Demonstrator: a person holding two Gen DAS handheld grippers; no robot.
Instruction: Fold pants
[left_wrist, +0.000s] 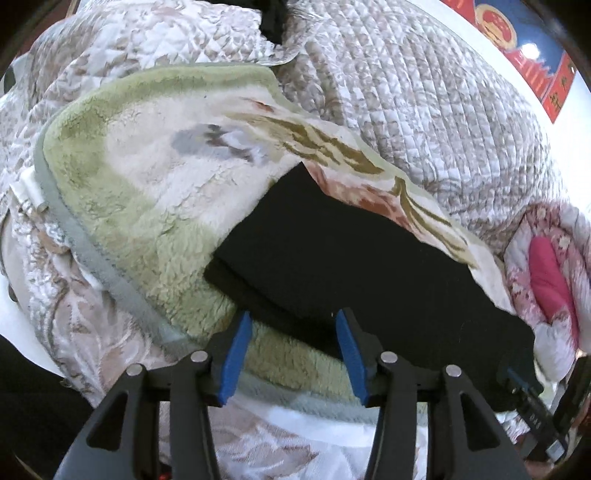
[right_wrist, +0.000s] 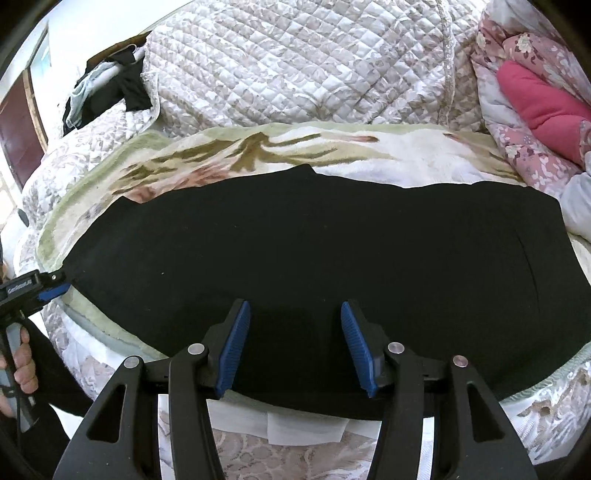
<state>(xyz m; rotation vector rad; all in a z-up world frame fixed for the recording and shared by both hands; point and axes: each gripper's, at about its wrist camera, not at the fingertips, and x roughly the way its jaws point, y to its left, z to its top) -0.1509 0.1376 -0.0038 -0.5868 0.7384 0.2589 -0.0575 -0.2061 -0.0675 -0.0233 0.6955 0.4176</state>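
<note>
Black pants (right_wrist: 314, 258) lie flat and stretched sideways on a green and cream fleece blanket (right_wrist: 258, 147) on the sofa. In the left wrist view the pants (left_wrist: 351, 266) lie ahead and to the right. My left gripper (left_wrist: 293, 328) is open at the pants' left end, over the blanket edge; it also shows at the left edge of the right wrist view (right_wrist: 55, 290). My right gripper (right_wrist: 295, 321) is open above the near edge of the pants, around their middle. It also shows at the lower right of the left wrist view (left_wrist: 524, 384).
A quilted sofa back (right_wrist: 295, 66) rises behind the blanket. A pink floral quilt with a red cushion (right_wrist: 535, 103) lies at the right end. Dark clothes (right_wrist: 110, 92) are piled at the far left. A white paper strip (right_wrist: 306, 424) hangs below the front edge.
</note>
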